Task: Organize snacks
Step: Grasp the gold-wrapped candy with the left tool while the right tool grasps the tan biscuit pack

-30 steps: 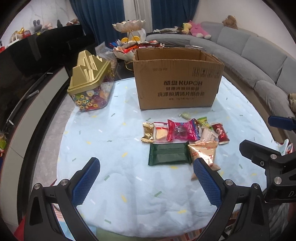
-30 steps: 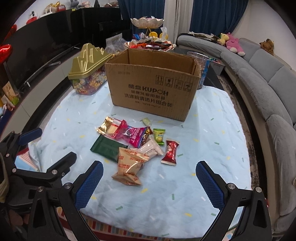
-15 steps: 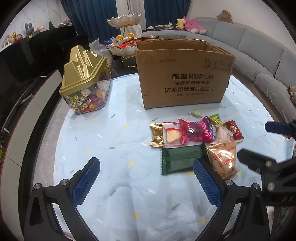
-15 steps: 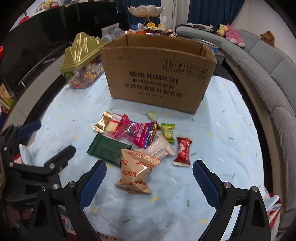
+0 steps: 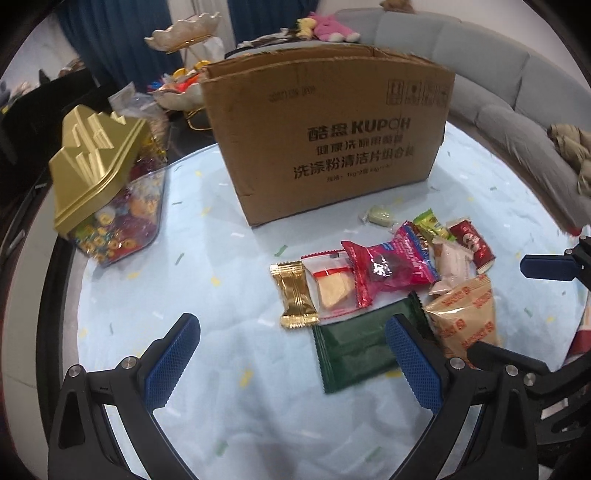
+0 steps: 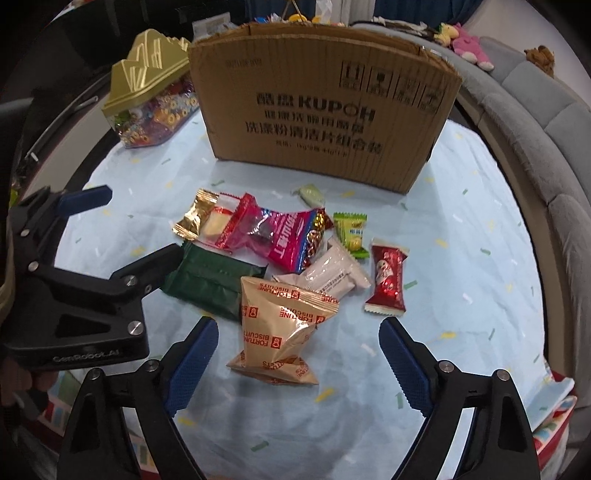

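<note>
Several wrapped snacks lie in a heap before an open cardboard box (image 6: 325, 110). My right gripper (image 6: 297, 325) hangs over the tan fortune biscuit bag (image 6: 284, 325); its jaws are closing with the bag between them, pads clear of it. A dark green pack (image 5: 351, 350) lies by the right finger of my left gripper (image 5: 291, 322), which is open and holds nothing. A gold wrapper (image 5: 293, 295), a pink pack (image 5: 391, 266) and a red candy (image 6: 388, 277) lie around them. Each gripper shows at the edge of the other's view.
A clear container of sweets with a gold lid (image 5: 103, 192) stands left of the box. The light blue tablecloth (image 5: 221, 258) covers a round table. A grey sofa (image 5: 517, 92) curves along the right, and a tiered dish (image 5: 181, 33) stands behind the box.
Both grippers have sunk toward the snacks, so the box and packs look larger. The right jaws have narrowed around the biscuit bag. The left gripper has shifted toward the green pack.
</note>
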Action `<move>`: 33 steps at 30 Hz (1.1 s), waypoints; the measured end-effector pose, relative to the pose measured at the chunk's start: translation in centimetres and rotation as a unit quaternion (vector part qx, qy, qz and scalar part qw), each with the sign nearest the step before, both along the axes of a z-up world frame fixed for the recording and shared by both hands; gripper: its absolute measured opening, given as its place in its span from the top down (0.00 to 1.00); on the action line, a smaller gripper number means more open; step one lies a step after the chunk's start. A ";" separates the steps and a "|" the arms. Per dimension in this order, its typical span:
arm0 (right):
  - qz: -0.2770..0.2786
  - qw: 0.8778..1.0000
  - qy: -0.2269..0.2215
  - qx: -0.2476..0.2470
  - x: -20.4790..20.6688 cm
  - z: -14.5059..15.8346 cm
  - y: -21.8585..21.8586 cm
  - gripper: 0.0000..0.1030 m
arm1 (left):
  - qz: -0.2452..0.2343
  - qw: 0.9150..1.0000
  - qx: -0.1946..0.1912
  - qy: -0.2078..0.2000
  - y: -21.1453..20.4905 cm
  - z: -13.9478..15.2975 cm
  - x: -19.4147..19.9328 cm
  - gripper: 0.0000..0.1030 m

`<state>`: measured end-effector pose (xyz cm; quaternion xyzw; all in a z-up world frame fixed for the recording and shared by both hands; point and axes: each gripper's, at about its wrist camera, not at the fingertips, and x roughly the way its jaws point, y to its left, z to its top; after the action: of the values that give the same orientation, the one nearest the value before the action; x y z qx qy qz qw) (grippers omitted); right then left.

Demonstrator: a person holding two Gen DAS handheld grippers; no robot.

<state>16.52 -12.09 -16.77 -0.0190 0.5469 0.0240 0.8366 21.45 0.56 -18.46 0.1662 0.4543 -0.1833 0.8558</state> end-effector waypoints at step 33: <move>-0.019 0.999 0.039 0.008 1.9 -3.0 0.1 0.39 | 0.065 0.997 -0.038 0.019 0.7 -4.6 3.9 0.54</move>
<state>18.46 -11.97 -19.78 -0.0009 0.5791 0.0129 0.8152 25.34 1.28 -23.05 0.1003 0.4730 -0.1480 0.8627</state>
